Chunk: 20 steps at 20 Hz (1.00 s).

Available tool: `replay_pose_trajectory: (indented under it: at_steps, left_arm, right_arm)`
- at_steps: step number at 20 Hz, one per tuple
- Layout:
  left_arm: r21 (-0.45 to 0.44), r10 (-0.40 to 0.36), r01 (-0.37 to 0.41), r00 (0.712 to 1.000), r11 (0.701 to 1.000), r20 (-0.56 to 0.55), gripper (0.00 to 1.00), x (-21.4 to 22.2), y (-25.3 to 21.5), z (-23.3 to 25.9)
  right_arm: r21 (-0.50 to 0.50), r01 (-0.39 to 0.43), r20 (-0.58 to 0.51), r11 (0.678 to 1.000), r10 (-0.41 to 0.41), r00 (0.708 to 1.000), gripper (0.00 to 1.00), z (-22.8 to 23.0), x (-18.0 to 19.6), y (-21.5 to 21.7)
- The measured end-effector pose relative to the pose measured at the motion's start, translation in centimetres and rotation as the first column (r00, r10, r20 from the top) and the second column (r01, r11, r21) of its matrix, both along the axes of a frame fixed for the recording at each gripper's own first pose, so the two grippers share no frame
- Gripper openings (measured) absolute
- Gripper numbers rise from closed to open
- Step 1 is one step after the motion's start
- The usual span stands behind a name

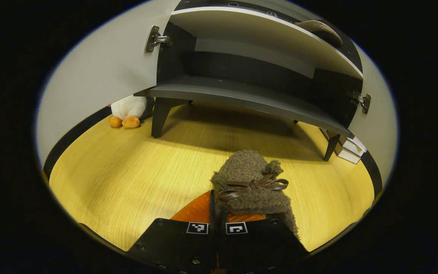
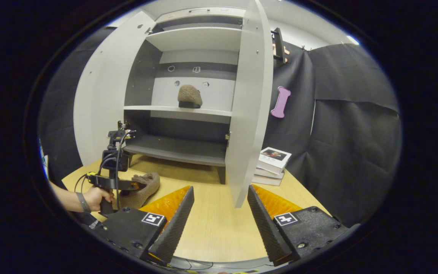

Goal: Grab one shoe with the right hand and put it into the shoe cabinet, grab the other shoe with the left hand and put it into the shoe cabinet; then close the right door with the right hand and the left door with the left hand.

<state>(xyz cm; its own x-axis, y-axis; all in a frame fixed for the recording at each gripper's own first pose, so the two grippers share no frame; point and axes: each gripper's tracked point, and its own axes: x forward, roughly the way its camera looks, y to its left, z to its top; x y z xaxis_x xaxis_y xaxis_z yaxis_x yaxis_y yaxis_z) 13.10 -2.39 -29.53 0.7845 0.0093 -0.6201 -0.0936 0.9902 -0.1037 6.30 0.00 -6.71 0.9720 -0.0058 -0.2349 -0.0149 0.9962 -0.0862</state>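
While the left gripper view looked toward the open shoe cabinet [image 1: 249, 95] in the upper half of the frame, the left claw [image 1: 216, 213] at the bottom centre was closed on the heel of a brown fuzzy shoe [image 1: 253, 186], whose toe pointed toward the cabinet above the wooden surface [image 1: 127, 179]. A second brown shoe [image 1: 319, 30] lay on the upper shelf at the upper right. A plush toy [image 1: 127, 112] sat beside the cabinet's leg at the left, under the left door [image 1: 105, 80].

As the right gripper view faced the same cabinet [image 2: 181, 148] from farther back, the right claw [image 2: 221, 213] at the bottom stood wide and held nothing. One shoe [image 2: 189, 96] rested on the middle shelf. At the lower left, a hand [image 2: 97, 198] held the left gripper [image 2: 114, 179], clamped on the other shoe [image 2: 145, 188] near the surface [image 2: 219, 224]. The right door [image 2: 249, 106] stood open at centre, with stacked books [image 2: 272, 161] to its right.
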Motion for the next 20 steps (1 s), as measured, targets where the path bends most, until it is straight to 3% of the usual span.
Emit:
replay_pose_trajectory:
  at_steps: [1, 6, 10, 15, 20]
  left_arm:
    - [-0.004, 0.001, -0.001, 0.999, 1.0, 0.037, 0.02, -0.2, -0.2, 1.6]
    - [-0.002, 0.042, -0.042, 0.98, 0.999, 0.192, 0.02, -2.6, 0.1, 13.6]
    - [-0.025, 0.056, -0.051, 0.961, 0.998, 0.27, 0.02, -0.5, -0.6, 22.9]
    - [0.023, 0.008, -0.017, 0.938, 1.0, 0.348, 0.02, 8.8, -1.9, 31.2]
    - [0.003, 0.023, -0.025, 0.948, 1.0, 0.319, 0.02, 20.6, -2.1, 34.6]
  right_arm:
    - [-0.001, -0.005, 0.008, 1.0, 0.005, 1.0, 0.9, 0.3, 0.0, 0.1]
    - [-0.007, -0.033, 0.03, 0.999, 0.033, 0.999, 0.9, 0.7, 0.0, 1.0]
    - [0.004, -0.047, 0.03, 0.999, 0.047, 0.998, 0.9, 0.5, -0.4, 1.3]
    - [0.024, -0.04, 0.043, 0.999, 0.039, 0.998, 0.9, 0.8, -0.7, 0.9]
    - [0.03, -0.002, 0.065, 1.0, 0.0, 0.998, 0.9, 1.6, -1.2, -0.2]
